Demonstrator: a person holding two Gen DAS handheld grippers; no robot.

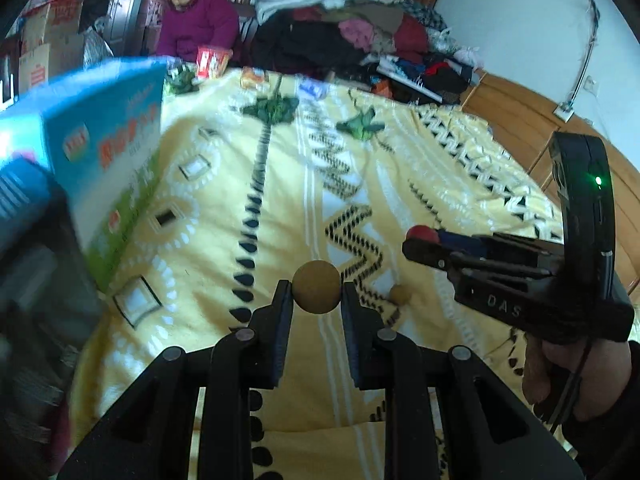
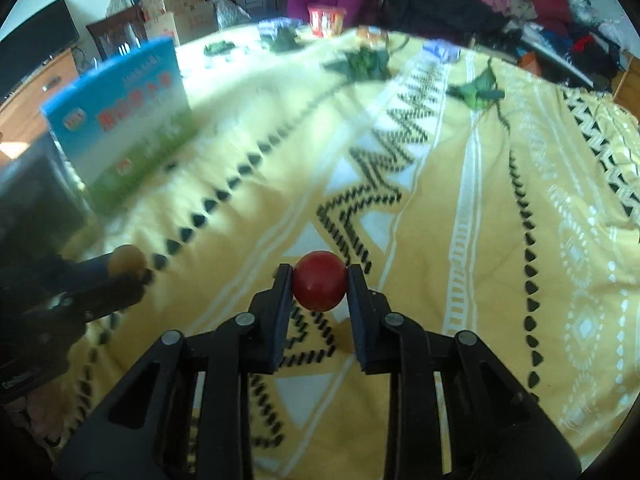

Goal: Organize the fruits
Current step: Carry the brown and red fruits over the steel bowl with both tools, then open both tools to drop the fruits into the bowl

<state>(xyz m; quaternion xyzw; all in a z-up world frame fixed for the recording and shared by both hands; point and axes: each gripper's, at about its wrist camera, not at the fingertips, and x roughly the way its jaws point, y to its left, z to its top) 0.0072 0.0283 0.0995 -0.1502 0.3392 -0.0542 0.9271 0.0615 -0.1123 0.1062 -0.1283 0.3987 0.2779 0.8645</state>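
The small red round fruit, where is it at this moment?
The small red round fruit sits gripped in the right gripper, above the yellow patterned bedspread, to the right of the left gripper holding a tan round fruit.

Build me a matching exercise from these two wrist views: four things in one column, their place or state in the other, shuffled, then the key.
Things:
1. tan fruit
2. red fruit
3. small tan fruit
4. blue box

Place or state:
A. lying loose on the yellow bedspread
B. clamped by the right gripper
C. standing on the bedspread, off to the left
D. clamped by the left gripper

Pairs: 1-D, 2-B, 3-A, 4-C
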